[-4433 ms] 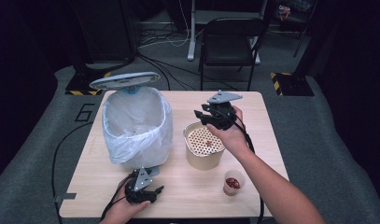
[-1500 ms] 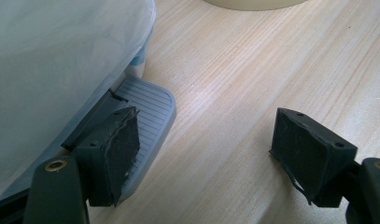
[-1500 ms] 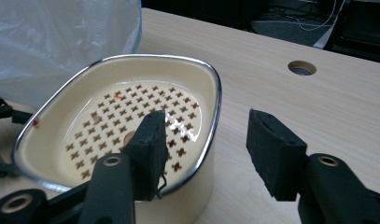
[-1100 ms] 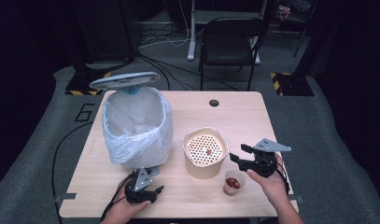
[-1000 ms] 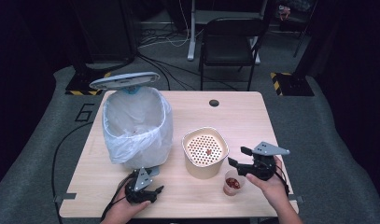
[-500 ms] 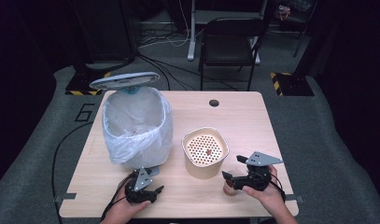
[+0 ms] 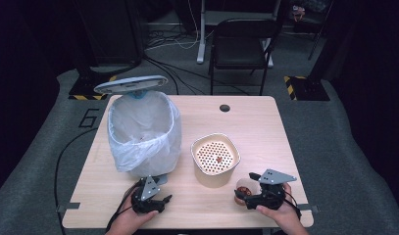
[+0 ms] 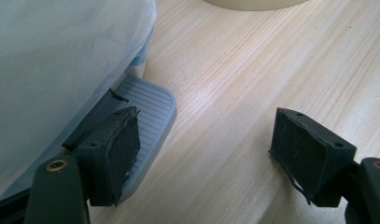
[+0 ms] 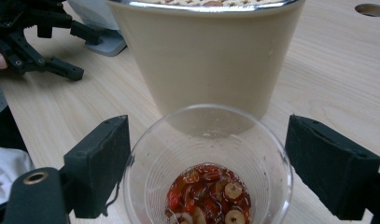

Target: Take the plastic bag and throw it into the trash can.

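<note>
Your right gripper (image 9: 208,168) has just been opening its fingers, now wide around the clear cup (image 9: 207,168) beside the beige strainer pot (image 9: 204,51), gripping nothing yet: close on the cup next.

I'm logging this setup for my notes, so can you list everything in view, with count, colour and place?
Table: one, light wood, centre of the high view.
Pedal bin: one, lined with a translucent white bag, lid up, table's left half.
Bin pedal: one, grey, ribbed, at the bin's foot.
Beige container: one, with a perforated insert, table's middle.
Clear cup: one, holding red sliced pieces, near right of the container.
Chair: one, black, beyond the table.
Cables: several, on the floor behind.
Left gripper: black, open, beside the pedal.
Right gripper: black, jaws either side of the cup, just been opening, the left pad at the cup's wall.
</note>
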`<state>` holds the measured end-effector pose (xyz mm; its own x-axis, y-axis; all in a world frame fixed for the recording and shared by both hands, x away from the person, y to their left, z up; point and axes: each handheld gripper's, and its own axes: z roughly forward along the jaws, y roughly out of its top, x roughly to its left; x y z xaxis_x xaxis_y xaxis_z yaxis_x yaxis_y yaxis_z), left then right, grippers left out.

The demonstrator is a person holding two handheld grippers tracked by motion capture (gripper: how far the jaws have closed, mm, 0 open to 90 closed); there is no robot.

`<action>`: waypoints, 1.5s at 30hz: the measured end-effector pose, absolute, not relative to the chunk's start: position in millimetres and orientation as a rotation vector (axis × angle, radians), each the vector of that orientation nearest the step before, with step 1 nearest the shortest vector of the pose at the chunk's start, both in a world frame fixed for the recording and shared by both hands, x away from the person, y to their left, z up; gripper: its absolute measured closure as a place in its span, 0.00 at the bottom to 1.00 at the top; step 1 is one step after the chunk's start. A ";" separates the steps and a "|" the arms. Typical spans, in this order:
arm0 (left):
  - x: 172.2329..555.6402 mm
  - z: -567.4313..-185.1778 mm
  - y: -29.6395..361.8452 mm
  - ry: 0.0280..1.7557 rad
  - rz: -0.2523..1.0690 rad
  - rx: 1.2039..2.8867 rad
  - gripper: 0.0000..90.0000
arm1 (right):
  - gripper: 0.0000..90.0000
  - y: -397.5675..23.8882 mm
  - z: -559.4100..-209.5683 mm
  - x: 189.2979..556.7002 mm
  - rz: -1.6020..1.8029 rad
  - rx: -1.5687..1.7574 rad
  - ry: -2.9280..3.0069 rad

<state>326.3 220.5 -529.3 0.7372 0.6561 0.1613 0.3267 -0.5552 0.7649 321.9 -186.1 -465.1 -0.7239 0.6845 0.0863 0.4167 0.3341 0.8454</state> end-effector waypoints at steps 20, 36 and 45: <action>326.4 -529.1 220.6 0.736 0.559 2.189 0.26 | 0.22 -184.0 -486.6 319.6 1.285 0.931 2.361; 326.3 -529.4 220.4 0.739 0.565 2.185 0.26 | 0.29 -182.7 -489.6 320.4 1.249 0.910 2.381; 326.4 -529.0 220.6 0.736 0.557 2.190 0.26 | 0.35 -182.1 -487.5 319.7 1.241 0.878 2.382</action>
